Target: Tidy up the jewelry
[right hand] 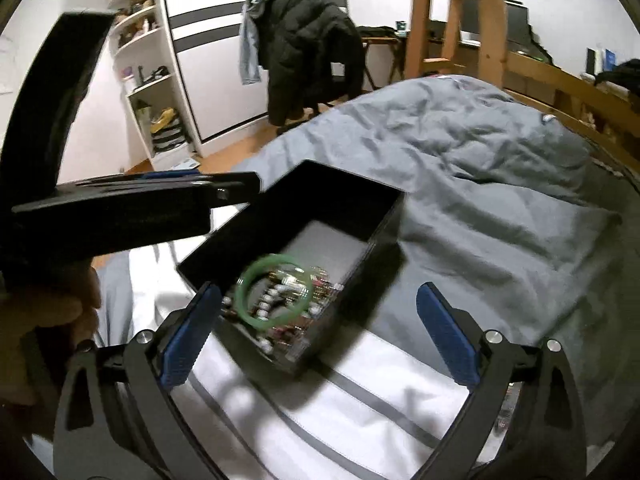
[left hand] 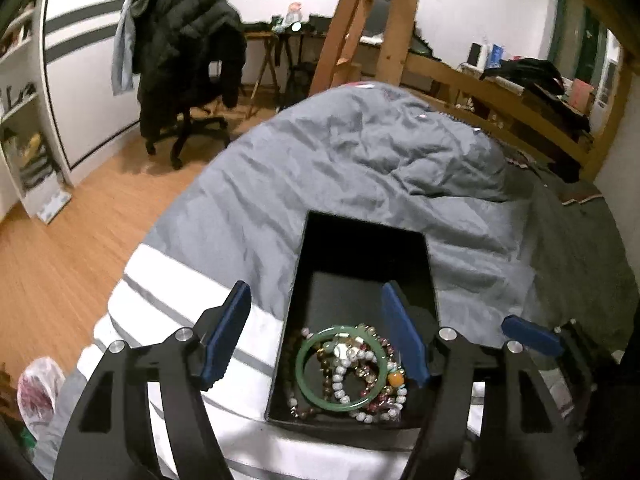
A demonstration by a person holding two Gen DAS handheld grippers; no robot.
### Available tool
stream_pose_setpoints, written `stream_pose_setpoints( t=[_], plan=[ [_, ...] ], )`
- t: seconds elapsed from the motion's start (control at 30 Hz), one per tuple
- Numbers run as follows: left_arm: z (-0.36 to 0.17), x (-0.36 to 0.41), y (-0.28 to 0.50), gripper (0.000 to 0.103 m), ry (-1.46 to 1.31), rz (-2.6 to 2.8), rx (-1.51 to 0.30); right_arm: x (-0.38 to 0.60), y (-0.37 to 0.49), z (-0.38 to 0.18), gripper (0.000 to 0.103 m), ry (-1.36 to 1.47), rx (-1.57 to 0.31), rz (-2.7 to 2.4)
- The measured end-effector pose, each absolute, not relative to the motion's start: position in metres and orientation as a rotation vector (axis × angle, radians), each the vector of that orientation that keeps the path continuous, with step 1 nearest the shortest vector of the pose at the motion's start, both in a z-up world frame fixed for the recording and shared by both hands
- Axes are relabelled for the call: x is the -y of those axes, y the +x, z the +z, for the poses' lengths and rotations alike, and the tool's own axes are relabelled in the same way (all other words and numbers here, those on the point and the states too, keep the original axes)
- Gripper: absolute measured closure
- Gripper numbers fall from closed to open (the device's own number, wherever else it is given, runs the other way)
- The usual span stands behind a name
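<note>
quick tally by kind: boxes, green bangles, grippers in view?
Black rectangular open box: 1
Green glossy bangle, lying on a tangle of beaded bracelets too knotted to count: 1
Two-finger grippers, left gripper and right gripper, both open: 2
Total: 4

A bedroom is seen under dim indoor light, its floor (left hand: 60, 248) laid in warm orange-brown wood boards. A bed (left hand: 360, 152) is covered by a rumpled grey duvet with white stripes at its near end. A black puffer jacket (left hand: 188, 36) and a pale blue garment are draped over a wheeled office chair (left hand: 192, 120). White wardrobe doors (right hand: 224, 40) crossed by dark bands are flanked by open white shelves (right hand: 148, 64) crowded with small items. A wooden ladder (left hand: 360, 16) and timber frame are set beside the bed, and a cluttered desk (left hand: 288, 32) is placed against the white far wall (left hand: 480, 8).
</note>
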State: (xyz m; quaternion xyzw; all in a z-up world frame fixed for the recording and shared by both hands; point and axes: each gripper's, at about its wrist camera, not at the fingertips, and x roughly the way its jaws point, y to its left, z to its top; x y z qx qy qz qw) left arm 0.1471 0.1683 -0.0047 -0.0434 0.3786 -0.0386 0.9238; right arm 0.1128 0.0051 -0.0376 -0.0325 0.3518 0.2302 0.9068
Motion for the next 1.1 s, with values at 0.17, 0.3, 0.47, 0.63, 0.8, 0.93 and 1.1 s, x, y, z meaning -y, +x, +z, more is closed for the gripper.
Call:
stream_pose_setpoints(
  t=[0.17, 0.3, 0.47, 0.63, 0.8, 0.93, 1.1],
  plan=[
    [-0.004, -0.132, 0.139, 0.027, -0.018, -0.204, -0.758, 0.049, 0.099, -0.033, 0.006, -0.021, -0.712, 0.425],
    [-0.011, -0.099, 0.134, 0.026, 0.000, -0.313, -0.777, 0.100, 0.088, -0.039, 0.006, -0.013, -0.734, 0.358],
    [-0.020, -0.058, 0.127, 0.026, 0.037, -0.422, -0.796, 0.140, 0.073, -0.051, 0.006, -0.019, -0.743, 0.315],
    [-0.036, -0.028, 0.126, 0.026, 0.013, -0.519, -0.855, 0.158, 0.072, -0.066, 0.012, 0.018, -0.744, 0.291],
    [-0.053, -0.009, 0.132, 0.028, 0.054, -0.538, -0.897, 0.151, 0.082, -0.081, 0.042, -0.010, -0.778, 0.336],
    [-0.060, 0.004, 0.140, 0.037, 0.078, -0.584, -0.894, 0.144, 0.089, -0.095, 0.049, -0.026, -0.802, 0.351],
    [-0.086, 0.033, 0.146, 0.049, 0.175, -0.645, -0.960, 0.148, 0.105, -0.113, 0.066, 0.003, -0.852, 0.362]
  ],
)
